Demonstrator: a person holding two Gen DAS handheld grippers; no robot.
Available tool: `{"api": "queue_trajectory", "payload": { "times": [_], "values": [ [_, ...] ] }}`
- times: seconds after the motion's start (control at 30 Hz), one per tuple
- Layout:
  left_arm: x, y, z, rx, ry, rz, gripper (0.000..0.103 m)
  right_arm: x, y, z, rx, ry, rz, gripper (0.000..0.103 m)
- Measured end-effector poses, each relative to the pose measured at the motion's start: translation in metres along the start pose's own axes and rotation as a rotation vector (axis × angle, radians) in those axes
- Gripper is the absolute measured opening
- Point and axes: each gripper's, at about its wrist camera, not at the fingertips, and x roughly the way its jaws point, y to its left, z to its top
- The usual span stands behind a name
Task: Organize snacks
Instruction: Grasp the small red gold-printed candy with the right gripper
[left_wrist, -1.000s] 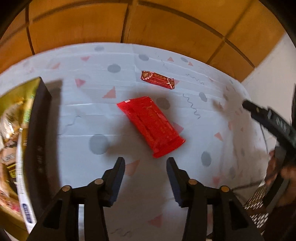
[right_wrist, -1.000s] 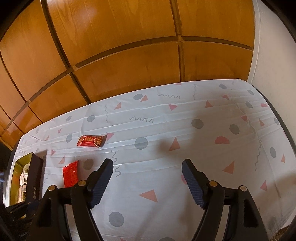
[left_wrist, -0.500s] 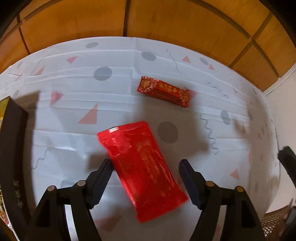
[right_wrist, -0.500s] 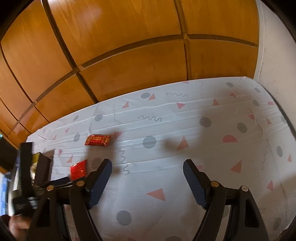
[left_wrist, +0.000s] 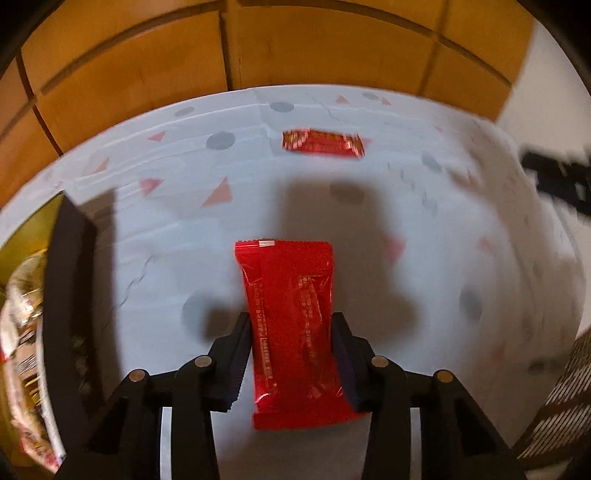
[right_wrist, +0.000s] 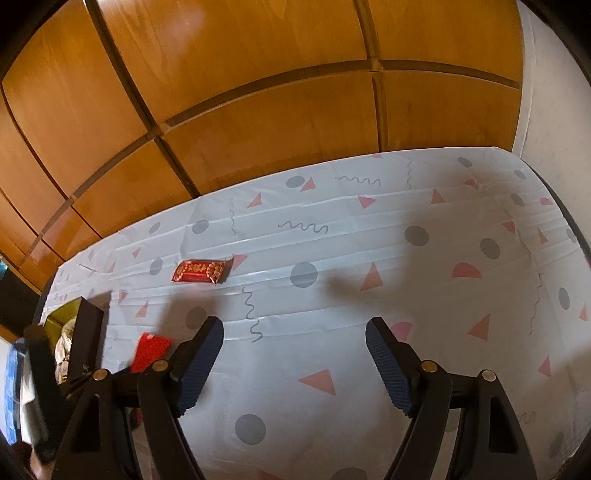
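Note:
A red snack packet (left_wrist: 288, 273) lies lengthwise between the fingers of my left gripper (left_wrist: 291, 319). The jaws are closing, and both pads touch the packet's long edges. The same packet (right_wrist: 151, 349) shows at the lower left of the right wrist view, partly hidden behind my own finger. A smaller red and gold bar (left_wrist: 323, 143) (right_wrist: 199, 271) lies farther back on the cloth. My right gripper (right_wrist: 294, 325) hovers open over bare cloth with nothing between its fingers.
A black-walled box (left_wrist: 70, 280) (right_wrist: 88, 332) with a gold lining and wrapped snacks inside stands at the left. A white tablecloth (right_wrist: 369, 229) with grey dots and pink triangles covers the table, below wooden wall panels (right_wrist: 258, 92). A woven item (left_wrist: 554, 424) sits at the lower right.
My left gripper came down over the red packet, widened around it, then narrowed onto its sides. The packet now points straight ahead. The right gripper has stayed put.

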Motion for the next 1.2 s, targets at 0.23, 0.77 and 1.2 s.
{"api": "queue_trajectory", "payload": {
  "times": [0.23,0.77,1.2],
  "values": [
    [-0.017,0.005,-0.036,0.040,-0.091,0.010,0.044,0.019,0.011,-0.008,-0.075,0.084,-0.031,0.080],
    [-0.025,0.009,-0.053,0.034,-0.217,-0.043,0.044,0.077,0.117,0.003,-0.473,0.177,0.053,0.073],
    [-0.027,0.011,-0.057,0.022,-0.237,-0.058,0.044,0.169,0.163,0.051,-0.679,0.257,-0.028,0.051]
  ]
}}
